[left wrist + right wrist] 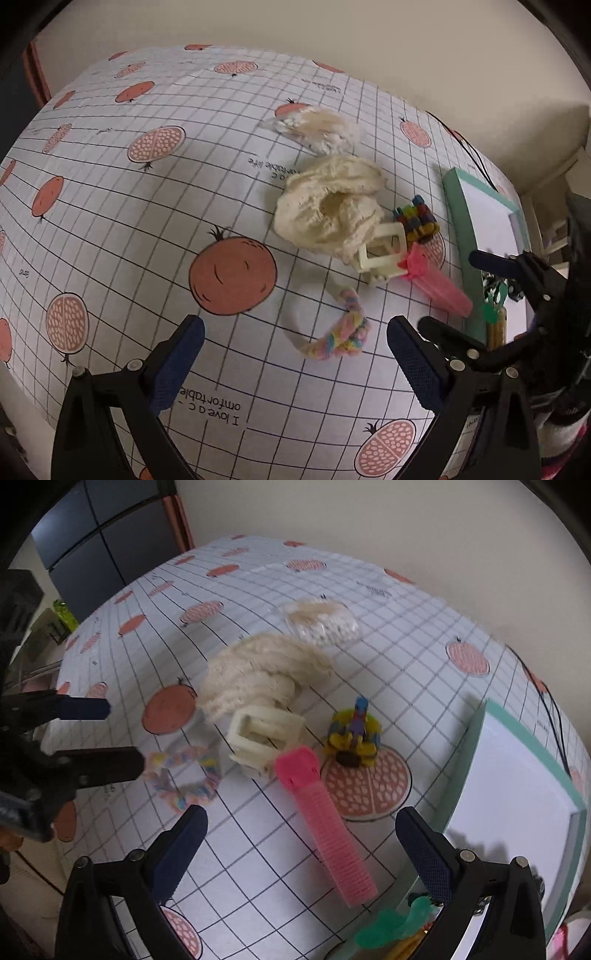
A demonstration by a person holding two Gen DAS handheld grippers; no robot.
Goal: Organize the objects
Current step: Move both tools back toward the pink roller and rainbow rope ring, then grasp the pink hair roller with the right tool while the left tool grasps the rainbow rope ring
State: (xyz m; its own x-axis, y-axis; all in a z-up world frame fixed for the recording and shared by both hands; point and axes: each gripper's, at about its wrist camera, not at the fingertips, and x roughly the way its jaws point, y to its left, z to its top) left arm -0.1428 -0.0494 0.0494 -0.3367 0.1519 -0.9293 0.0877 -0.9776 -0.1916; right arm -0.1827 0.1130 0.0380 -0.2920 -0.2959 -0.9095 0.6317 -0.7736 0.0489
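Note:
A pile of hair accessories lies on the checked tablecloth [155,229]. My left gripper [295,350] is open low over the cloth, with the pastel scrunchie [343,332] between its fingers, untouched. Beyond it lie a cream knitted piece [328,210], a cream claw clip [380,254], a pink ribbed clip [436,280] and a bunch of coloured mini clips [417,219]. My right gripper [301,819] is open above the pink ribbed clip [328,830], holding nothing. The claw clip [264,734], scrunchie [184,779] and mini clips [352,734] lie ahead of it.
A teal box [465,768] with a white inside stands at the right, its wall [456,210] close to the pile. A green and yellow clip [391,926] lies near the right fingers. A clear bag of white bits [321,129] sits farther back. A wall runs behind the table.

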